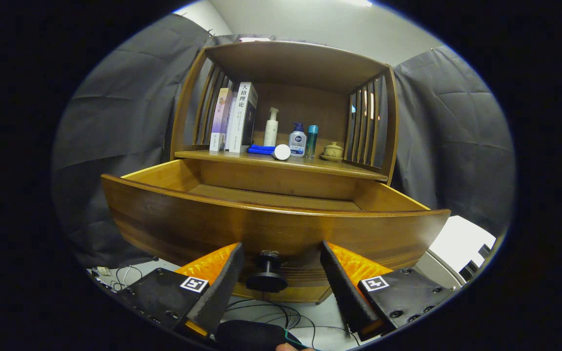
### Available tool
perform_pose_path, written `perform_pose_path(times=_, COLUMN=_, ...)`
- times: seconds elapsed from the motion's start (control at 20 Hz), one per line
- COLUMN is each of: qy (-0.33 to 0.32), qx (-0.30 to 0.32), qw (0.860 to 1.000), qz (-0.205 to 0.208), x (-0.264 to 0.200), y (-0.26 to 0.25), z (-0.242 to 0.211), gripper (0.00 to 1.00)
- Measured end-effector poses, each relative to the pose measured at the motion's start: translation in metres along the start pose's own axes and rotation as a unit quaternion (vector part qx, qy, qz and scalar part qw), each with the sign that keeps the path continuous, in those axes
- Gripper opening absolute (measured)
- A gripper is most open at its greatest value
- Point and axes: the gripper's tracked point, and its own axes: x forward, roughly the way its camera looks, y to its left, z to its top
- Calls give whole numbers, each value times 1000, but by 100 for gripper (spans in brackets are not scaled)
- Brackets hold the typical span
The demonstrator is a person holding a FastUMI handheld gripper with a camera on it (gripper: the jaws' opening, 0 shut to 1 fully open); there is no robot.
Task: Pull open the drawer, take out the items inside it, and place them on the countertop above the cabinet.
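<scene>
Two fingers of the gripper (pixel 281 273) stood wide apart, holding nothing; the drawer (pixel 271 229) was pulled out; its black knob (pixel 267 274) sat between them.

Spread gripper (pixel 281 273) around open drawer's (pixel 276 229) knob (pixel 267 273)

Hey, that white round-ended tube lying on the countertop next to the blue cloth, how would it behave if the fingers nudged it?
The white tube lies on its side near the countertop edge, so it would probably roll, perhaps off into the open drawer. It looks small and likely light. The fingers stand open around the drawer knob.
</scene>
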Motion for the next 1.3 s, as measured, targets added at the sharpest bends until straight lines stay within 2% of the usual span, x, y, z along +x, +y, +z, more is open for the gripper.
perform_pose_path(times=0.6, qy=-12, qx=8, qw=1000, qz=-1, x=17, y=4, z=7, gripper=98)
perform_pose_path(times=1.0, qy=-21, qx=18, qw=1000, qz=-5, x=67, y=6, z=28, gripper=97)
perform_pose_path(times=1.3, qy=-4, qx=30, qw=999, qz=-12, x=108, y=9, z=37, gripper=97)
